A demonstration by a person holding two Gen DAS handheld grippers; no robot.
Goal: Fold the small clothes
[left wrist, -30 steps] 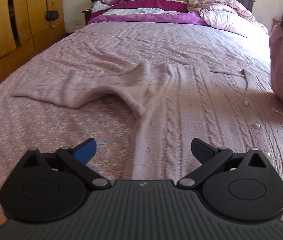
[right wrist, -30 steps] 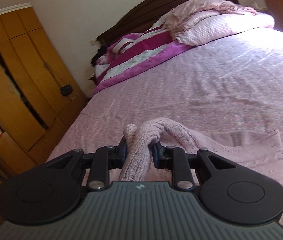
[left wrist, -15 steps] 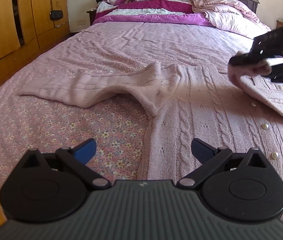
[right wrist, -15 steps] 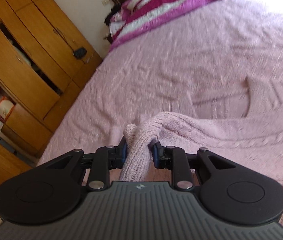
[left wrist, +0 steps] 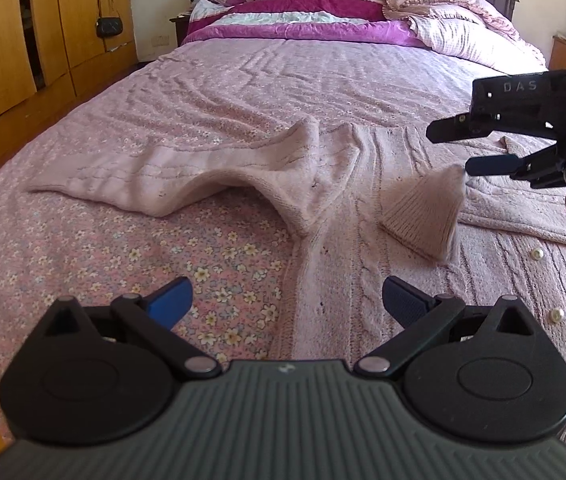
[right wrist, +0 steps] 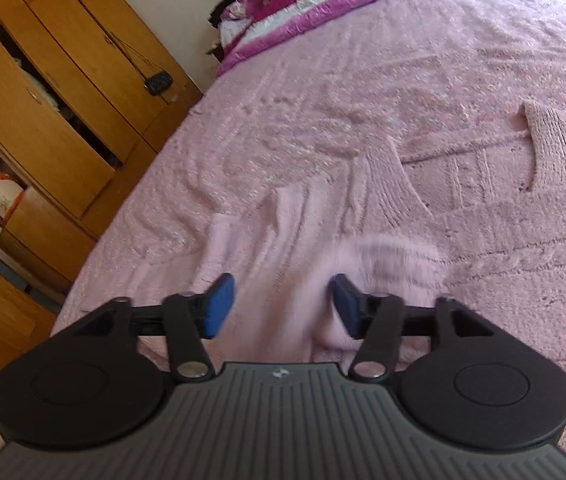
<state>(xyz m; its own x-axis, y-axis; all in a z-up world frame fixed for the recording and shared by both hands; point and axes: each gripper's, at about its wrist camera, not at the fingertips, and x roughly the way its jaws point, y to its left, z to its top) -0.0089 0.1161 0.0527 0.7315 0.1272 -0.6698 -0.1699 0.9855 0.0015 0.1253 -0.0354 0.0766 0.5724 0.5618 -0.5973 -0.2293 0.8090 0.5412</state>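
A pale pink cable-knit cardigan [left wrist: 347, 248] with pearl buttons lies spread on the bed. Its left sleeve [left wrist: 187, 176] stretches out to the left with a raised hump. The right sleeve [left wrist: 423, 210] is folded over the body, its ribbed cuff blurred just under my right gripper [left wrist: 449, 149]. My right gripper [right wrist: 279, 304] is open above that cuff [right wrist: 383, 268]. My left gripper [left wrist: 287, 300] is open and empty, hovering over the cardigan's lower left edge.
The bed has a pink floral knitted cover [left wrist: 103, 264]. A purple-and-white quilt [left wrist: 303, 16] and pillows are piled at the headboard. Wooden wardrobes [left wrist: 11, 40] stand along the left, with a small black bag hanging on a door.
My right gripper carried the right sleeve leftward across the cardigan, lowered it and opened, letting the cuff go. My left gripper stayed open and drew back slightly.
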